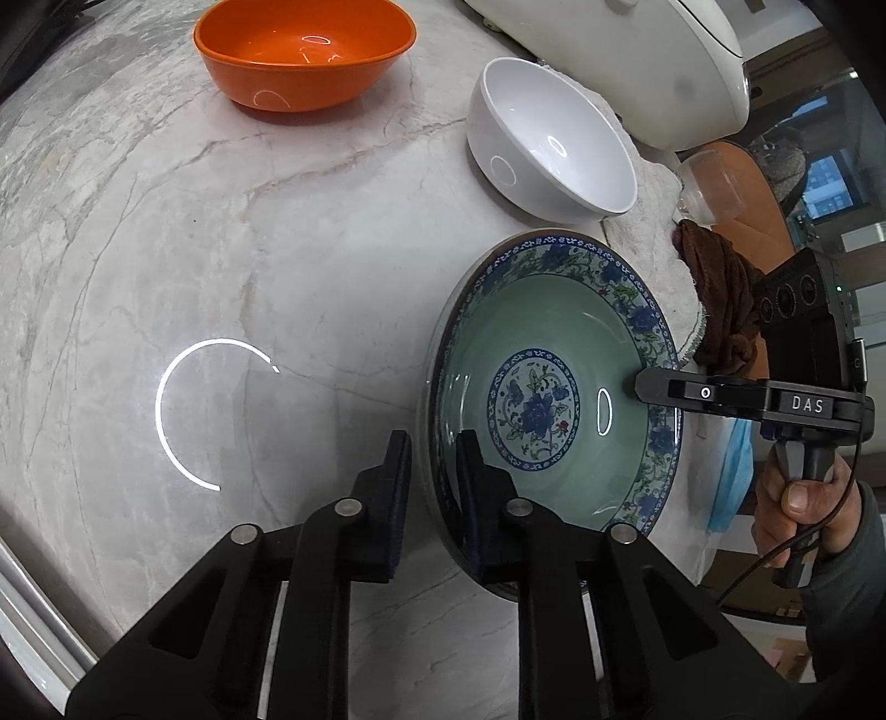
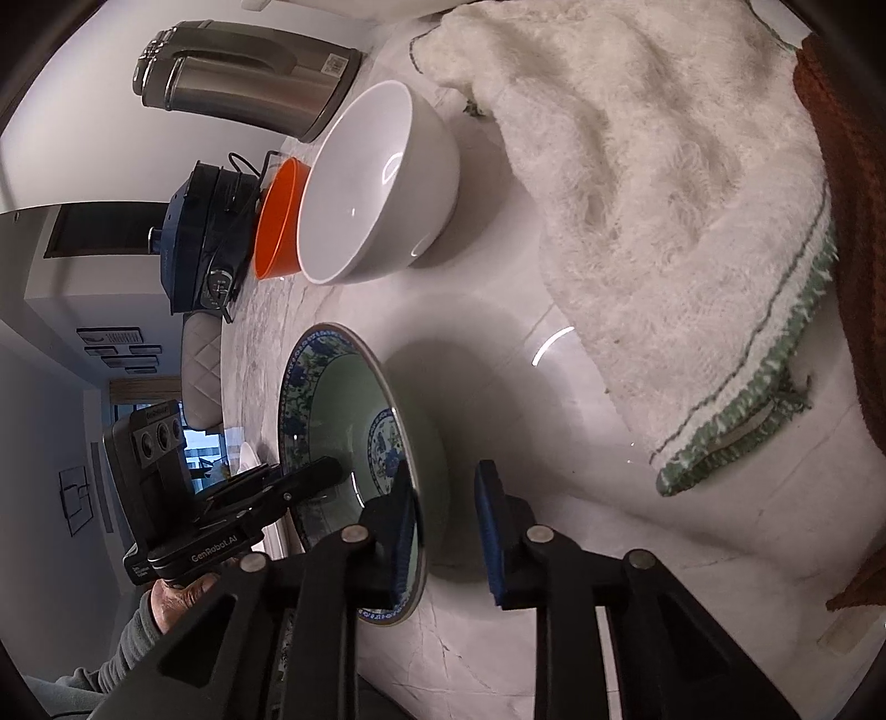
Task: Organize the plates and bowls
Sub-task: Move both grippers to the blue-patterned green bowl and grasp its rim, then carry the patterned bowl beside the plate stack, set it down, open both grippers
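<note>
A green plate with a blue floral rim (image 1: 554,399) sits on the marble counter (image 1: 221,249). My left gripper (image 1: 434,487) straddles its near-left rim, one finger inside, one outside, with a gap on both sides. My right gripper (image 2: 446,526) straddles the opposite rim (image 2: 410,471), jaws apart; it shows in the left wrist view (image 1: 642,385) over the plate's right rim. A white bowl (image 1: 548,138) and an orange bowl (image 1: 304,50) stand farther back, both upright.
A white appliance (image 1: 637,55) stands behind the white bowl. A white towel (image 2: 664,194) and a brown cloth (image 1: 720,288) lie right of the plate. A steel kettle (image 2: 249,83) and a dark appliance (image 2: 205,243) stand beyond the bowls.
</note>
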The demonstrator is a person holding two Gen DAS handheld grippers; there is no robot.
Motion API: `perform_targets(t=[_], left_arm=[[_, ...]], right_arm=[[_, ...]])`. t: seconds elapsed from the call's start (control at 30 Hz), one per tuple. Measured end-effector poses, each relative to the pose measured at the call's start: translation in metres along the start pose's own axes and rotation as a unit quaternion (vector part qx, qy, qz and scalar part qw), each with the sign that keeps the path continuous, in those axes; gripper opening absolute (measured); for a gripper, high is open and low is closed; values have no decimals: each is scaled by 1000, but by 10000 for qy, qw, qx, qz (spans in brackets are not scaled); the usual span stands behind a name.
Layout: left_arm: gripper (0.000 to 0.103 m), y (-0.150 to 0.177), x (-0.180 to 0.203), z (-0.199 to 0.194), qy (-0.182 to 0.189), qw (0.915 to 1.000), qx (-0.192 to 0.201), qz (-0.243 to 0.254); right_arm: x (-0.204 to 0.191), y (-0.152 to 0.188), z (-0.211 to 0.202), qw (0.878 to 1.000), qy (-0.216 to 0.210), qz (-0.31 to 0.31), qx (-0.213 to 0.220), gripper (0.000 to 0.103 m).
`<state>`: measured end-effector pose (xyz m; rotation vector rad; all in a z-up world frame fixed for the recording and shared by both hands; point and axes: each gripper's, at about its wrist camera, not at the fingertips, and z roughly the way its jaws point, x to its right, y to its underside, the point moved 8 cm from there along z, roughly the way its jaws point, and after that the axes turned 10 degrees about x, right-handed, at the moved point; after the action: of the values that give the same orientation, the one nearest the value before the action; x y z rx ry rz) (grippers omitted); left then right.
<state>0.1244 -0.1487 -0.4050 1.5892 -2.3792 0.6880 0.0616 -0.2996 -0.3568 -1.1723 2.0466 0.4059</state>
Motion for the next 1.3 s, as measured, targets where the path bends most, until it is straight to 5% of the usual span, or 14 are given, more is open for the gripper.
perform_targets(t=[0.3, 0.53, 0.9, 1.3], left_arm=[[9, 5, -3, -15, -67, 9997, 28, -218], [9, 15, -1, -64, -76, 9990, 204, -391], [10, 75, -3, -134, -214, 9974, 308, -613], [11, 133, -36, -122, -396, 9960, 171, -788]], right_arm=[[-17, 2, 5, 10000, 68, -19, -18, 13], [-43, 8, -8, 9999, -22, -116, -46, 13], [-98, 49, -15, 9984, -174, -447, -300, 13], [-92, 89, 16, 9961, -49, -559, -681, 14]])
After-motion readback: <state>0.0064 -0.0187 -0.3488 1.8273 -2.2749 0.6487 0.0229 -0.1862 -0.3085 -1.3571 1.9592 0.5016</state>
